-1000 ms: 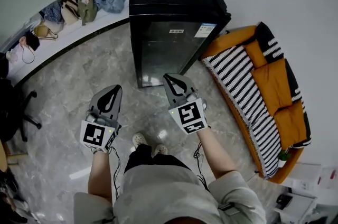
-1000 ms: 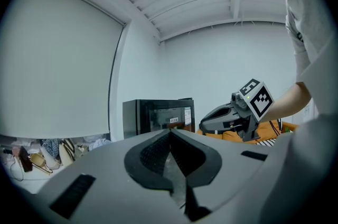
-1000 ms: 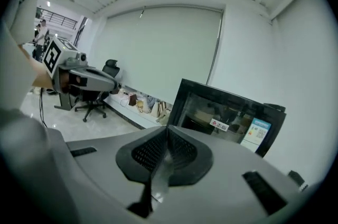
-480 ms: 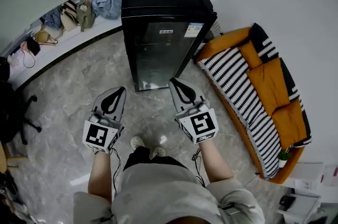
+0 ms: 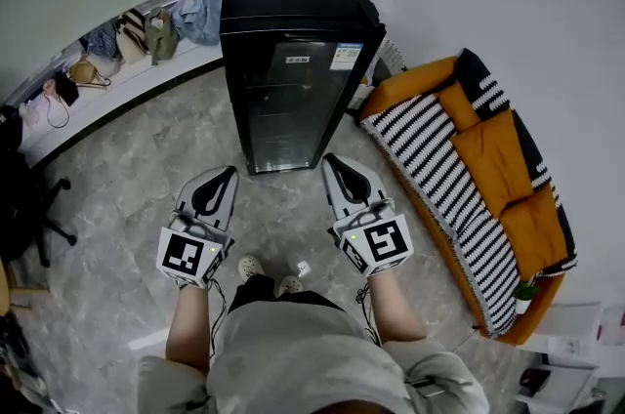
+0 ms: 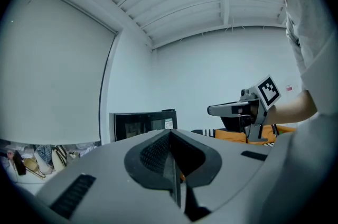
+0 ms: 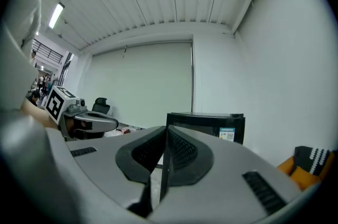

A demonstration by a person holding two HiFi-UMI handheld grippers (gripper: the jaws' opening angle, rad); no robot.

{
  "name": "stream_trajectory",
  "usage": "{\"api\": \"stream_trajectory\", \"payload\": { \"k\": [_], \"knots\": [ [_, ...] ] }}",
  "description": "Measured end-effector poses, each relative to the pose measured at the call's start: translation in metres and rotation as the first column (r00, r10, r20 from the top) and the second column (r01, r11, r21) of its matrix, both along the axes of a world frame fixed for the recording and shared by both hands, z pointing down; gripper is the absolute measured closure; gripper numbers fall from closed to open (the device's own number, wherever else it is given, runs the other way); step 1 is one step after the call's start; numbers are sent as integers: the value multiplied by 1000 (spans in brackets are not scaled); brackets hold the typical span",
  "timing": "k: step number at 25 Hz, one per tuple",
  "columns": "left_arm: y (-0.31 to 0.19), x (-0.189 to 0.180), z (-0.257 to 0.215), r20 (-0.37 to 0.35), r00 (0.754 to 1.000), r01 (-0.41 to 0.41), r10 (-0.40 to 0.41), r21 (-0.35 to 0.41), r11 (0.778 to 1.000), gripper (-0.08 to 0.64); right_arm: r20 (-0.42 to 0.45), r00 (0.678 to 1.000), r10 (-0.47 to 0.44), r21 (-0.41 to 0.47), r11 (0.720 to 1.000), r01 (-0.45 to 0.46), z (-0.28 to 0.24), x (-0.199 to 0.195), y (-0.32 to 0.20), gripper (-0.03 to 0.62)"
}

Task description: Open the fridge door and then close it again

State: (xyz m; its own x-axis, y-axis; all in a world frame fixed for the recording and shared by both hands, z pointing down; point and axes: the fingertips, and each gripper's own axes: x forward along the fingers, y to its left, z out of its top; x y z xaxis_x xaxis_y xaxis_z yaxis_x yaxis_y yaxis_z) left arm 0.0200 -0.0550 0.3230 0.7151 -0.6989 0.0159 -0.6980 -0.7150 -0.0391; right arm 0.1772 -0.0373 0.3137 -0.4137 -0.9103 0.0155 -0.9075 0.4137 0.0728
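The shut fridge (image 5: 293, 61) stands ahead of both empty grippers.

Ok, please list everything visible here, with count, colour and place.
fridge: one, black, top centre, door shut
sofa: one, orange, right of the fridge
striped blanket: one, black and white, on the sofa
bags and clothes: several, mixed colours, on the ledge at left
office chair: one, black, far left edge
floor: one, grey marble, underfoot
shoes: two, white, on the floor
left tool: one, grey, before the fridge, shut, empty
right tool: one, grey, before the fridge, shut, empty
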Motion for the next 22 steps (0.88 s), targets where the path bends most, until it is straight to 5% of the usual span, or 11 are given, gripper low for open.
{"api": "stream_trajectory", "payload": {
  "k": [22],
  "knots": [
    [54,14,-12,-25,999,23,-23,21,1000,546,42,997,-62,66,996,59,-24,-3,51,568]
  ]
}}
